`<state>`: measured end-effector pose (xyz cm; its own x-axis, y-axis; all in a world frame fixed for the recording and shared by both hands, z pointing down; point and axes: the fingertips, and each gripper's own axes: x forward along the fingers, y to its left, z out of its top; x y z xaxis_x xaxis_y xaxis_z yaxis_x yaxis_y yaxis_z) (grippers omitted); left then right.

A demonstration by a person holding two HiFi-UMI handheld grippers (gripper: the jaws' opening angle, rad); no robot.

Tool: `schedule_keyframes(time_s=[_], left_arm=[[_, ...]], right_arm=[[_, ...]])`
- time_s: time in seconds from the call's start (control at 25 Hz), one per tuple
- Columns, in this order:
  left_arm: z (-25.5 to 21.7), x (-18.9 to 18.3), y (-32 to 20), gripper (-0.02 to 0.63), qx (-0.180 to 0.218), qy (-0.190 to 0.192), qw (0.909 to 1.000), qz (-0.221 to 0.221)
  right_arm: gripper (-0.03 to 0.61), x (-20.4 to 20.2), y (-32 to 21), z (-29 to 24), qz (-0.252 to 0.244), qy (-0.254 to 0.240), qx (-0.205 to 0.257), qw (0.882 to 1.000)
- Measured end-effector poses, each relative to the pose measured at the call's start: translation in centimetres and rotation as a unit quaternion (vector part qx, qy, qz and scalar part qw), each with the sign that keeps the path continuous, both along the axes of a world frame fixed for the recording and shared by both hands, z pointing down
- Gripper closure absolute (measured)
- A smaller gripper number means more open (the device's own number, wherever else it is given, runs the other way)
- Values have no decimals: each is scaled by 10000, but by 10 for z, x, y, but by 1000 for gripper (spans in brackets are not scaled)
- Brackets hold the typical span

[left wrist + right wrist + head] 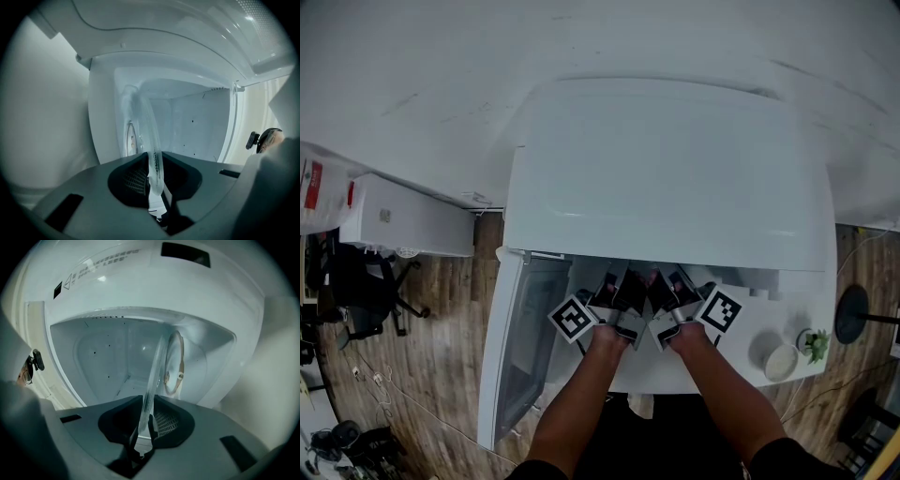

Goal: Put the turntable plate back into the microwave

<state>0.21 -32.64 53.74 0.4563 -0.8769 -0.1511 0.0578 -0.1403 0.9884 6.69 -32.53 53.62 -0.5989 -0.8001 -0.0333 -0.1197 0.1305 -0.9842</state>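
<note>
The white microwave (666,169) stands with its door (520,347) swung open to the left. Both grippers sit side by side at the mouth of the cavity, the left gripper (614,298) beside the right gripper (667,298). Each is shut on the rim of the clear glass turntable plate. In the left gripper view the plate (144,126) shows edge-on, rising from the jaws of the left gripper (154,187) into the cavity. The right gripper view shows the plate (154,376) the same way, clamped in the right gripper (144,427). A roller ring (177,364) lies on the cavity floor beyond the plate.
The microwave rests on a white table (750,323) with a small white cup (781,361) and a little green plant (814,345) at its right end. On the wooden floor to the left are a black office chair (366,291) and a white box (403,217).
</note>
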Motion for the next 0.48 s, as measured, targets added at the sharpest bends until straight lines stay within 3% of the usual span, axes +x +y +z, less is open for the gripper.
schedule_keyframes(time_s=[0.48], left_arm=[[1,7,-10,531,-98,-232,9997,45]], right_arm=[[500,7,13,9,117,-169,-313,9993]])
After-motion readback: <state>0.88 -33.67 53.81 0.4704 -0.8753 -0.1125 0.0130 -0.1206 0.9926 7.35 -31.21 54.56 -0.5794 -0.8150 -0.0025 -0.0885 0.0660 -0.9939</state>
